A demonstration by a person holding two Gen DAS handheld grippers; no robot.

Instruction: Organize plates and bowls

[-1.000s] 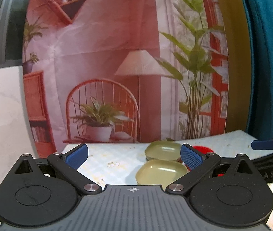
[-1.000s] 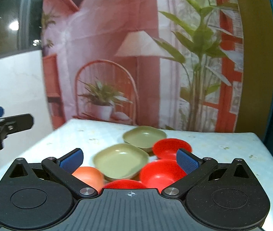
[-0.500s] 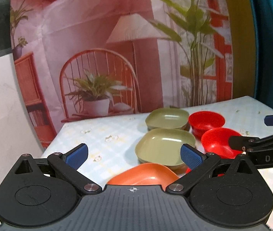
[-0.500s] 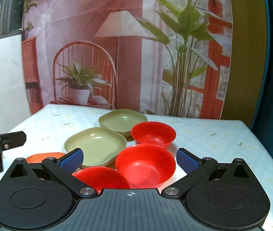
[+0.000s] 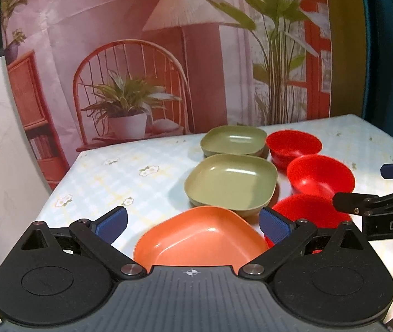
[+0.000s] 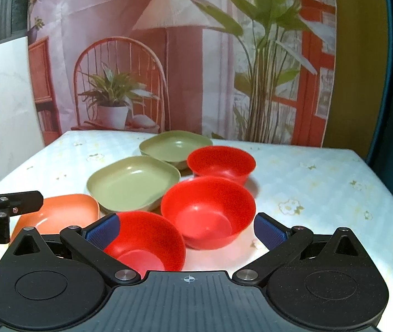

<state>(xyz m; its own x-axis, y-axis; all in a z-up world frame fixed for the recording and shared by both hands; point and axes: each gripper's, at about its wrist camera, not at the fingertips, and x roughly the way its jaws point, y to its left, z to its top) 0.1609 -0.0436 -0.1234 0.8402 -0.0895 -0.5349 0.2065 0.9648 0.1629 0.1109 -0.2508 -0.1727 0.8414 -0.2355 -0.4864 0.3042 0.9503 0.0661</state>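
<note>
Left wrist view: the left gripper (image 5: 193, 222) hangs with its blue fingers spread wide and nothing between them, right above the orange plate (image 5: 200, 239) at the near edge of the table (image 5: 108, 182). Behind it sit two green plates in a row, the near green plate (image 5: 231, 184) just past the orange one, the far green plate (image 5: 234, 142) close behind. To their right runs a line of three red bowls. Right wrist view: the right gripper (image 6: 185, 228) is wide open too, empty, over the nearest red bowl (image 6: 145, 242), with the middle red bowl (image 6: 209, 211) just beyond and the far red bowl (image 6: 221, 163) behind that.
</note>
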